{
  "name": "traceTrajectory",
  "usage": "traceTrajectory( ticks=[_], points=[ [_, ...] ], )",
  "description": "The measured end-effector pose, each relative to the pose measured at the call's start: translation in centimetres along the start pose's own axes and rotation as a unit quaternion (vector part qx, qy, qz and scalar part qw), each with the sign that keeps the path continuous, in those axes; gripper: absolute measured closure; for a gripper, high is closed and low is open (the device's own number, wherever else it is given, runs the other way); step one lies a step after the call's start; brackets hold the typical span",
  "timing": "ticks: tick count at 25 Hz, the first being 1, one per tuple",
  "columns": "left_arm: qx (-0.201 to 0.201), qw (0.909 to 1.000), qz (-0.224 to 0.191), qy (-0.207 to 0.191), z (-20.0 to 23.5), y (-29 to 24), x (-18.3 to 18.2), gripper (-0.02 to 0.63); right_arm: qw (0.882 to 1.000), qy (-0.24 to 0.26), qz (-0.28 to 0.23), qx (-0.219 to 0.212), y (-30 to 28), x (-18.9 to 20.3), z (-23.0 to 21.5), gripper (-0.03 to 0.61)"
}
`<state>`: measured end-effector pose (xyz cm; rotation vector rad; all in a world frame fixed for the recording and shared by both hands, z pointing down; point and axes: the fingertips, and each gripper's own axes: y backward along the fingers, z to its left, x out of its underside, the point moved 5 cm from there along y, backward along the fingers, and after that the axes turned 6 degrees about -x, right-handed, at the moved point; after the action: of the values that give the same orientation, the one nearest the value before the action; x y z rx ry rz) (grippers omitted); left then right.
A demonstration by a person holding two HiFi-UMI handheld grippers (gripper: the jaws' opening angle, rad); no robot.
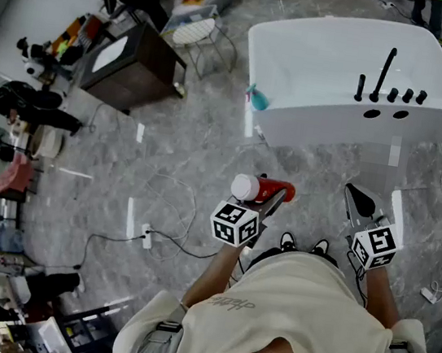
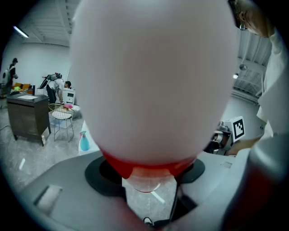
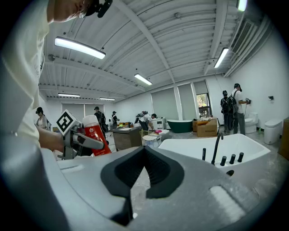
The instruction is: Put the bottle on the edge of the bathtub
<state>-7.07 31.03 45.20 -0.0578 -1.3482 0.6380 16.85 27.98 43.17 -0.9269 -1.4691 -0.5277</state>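
A red bottle with a white cap (image 1: 258, 189) lies sideways in my left gripper (image 1: 272, 194), which is shut on it at waist height over the grey floor. In the left gripper view the bottle (image 2: 153, 81) fills most of the picture, its cap toward the camera, with the left gripper (image 2: 146, 173) closed round its red body. My right gripper (image 1: 359, 199) is shut and holds nothing; its dark pads meet in the right gripper view (image 3: 144, 173), where the bottle (image 3: 95, 135) shows at the left. The white bathtub (image 1: 437, 105) stands ahead of me, also seen as the bathtub (image 3: 180, 145).
A black faucet and knobs (image 1: 382, 72) stand on the tub's near rim. A teal spray bottle (image 1: 259, 97) sits at the tub's left corner. A dark cabinet (image 1: 131, 63), a wire chair (image 1: 195, 32) and floor cables (image 1: 162, 237) lie to the left, with people beyond.
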Motion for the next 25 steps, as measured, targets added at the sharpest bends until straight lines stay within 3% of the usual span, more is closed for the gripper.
traceTrajectory(
  ticks=[9, 13, 17, 25],
  points=[
    [0.020, 0.9994, 0.012, -0.025, 3.2, 0.2, -0.6, 0.313, 0.999, -0.001, -0.023, 0.034, -2.6, -1.6, 0.7, 0.577],
    [0.038, 0.9992, 0.015, -0.006, 4.4, -0.7, 0.3, 0.313, 0.998, -0.022, -0.018, 0.049, -3.1, -1.1, 0.9, 0.578],
    [0.048, 0.9987, 0.013, 0.008, 5.3, -1.3, 0.4, 0.313, 0.998, 0.022, 0.009, 0.057, -3.7, -0.9, 1.7, 0.578],
    [0.035, 0.9990, 0.016, 0.025, 8.8, -3.5, -0.6, 0.313, 0.999, 0.000, 0.015, 0.042, -7.9, -0.8, -0.3, 0.577]
  ],
)
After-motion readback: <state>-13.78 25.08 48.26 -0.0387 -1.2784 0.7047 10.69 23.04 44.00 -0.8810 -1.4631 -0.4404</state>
